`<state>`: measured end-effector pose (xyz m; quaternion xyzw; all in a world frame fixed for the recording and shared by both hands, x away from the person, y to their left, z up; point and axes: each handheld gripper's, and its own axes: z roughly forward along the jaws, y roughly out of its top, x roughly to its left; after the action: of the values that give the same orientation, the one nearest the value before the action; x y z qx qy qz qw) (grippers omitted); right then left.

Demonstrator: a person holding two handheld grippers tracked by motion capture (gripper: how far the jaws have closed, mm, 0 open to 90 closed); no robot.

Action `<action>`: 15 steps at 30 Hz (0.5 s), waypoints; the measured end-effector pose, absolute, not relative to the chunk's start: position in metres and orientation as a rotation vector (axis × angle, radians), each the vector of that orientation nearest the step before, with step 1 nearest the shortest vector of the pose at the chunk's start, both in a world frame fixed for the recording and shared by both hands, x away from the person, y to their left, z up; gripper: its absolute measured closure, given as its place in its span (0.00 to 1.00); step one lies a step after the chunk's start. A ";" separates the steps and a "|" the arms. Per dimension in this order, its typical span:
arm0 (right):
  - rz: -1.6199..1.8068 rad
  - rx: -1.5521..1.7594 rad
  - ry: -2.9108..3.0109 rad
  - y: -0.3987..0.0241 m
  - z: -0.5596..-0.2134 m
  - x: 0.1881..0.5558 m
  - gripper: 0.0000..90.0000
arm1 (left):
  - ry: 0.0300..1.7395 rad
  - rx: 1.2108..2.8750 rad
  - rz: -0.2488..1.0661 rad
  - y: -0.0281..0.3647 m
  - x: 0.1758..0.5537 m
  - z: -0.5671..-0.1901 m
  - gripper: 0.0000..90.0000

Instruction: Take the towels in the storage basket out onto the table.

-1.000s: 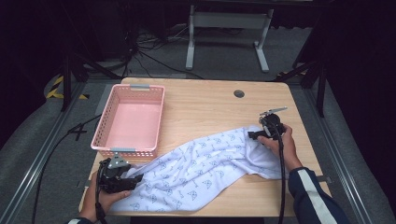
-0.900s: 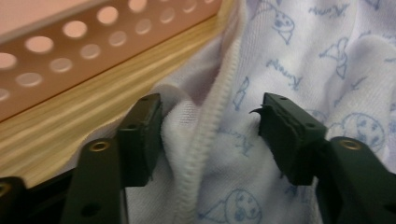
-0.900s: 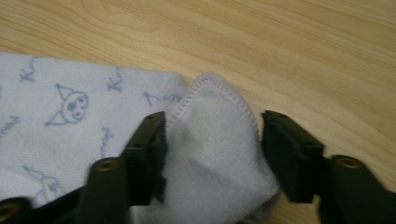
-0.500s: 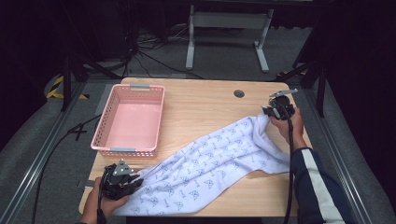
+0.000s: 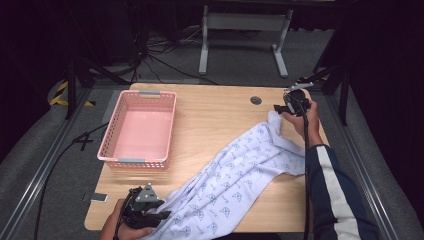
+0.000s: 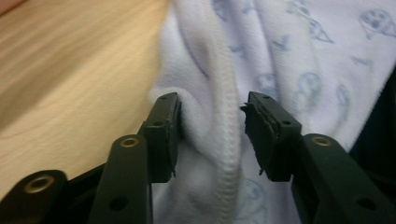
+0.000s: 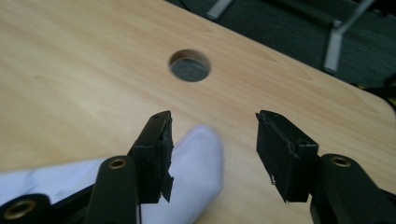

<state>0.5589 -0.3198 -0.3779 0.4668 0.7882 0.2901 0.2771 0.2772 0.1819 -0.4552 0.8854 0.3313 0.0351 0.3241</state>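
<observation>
Both grippers' jaws released on the garment [image 5: 235, 175]; pink basket [image 5: 137, 127] stands well apart.

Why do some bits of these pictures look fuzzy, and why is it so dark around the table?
In the left gripper view the cloth between the jaws is soft and blurry because it's so close, while the jaw tips look sharper. In the right gripper view the white cloth tip is smeared and the hole in the table is slightly soft. In the high view the table is brightly lit, the room around it nearly black.
</observation>
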 end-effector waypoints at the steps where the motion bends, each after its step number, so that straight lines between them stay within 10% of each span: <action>1: 0.820 1.243 2.150 -0.322 -0.378 0.552 0.50 | 0.884 2.308 0.113 0.185 0.281 -0.454 0.57; 11: 0.824 1.036 2.483 -0.336 -0.415 0.472 0.37 | 0.871 2.315 0.097 0.186 0.299 -0.461 0.49; 15: 0.606 1.017 2.460 -0.343 -0.427 0.468 0.59 | 0.820 2.346 0.090 0.181 0.301 -0.460 0.67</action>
<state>0.4682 -0.3429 -0.4269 0.3646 0.8822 0.2171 0.2043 0.3011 0.1808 -0.4596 0.8933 0.3123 0.0343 0.3214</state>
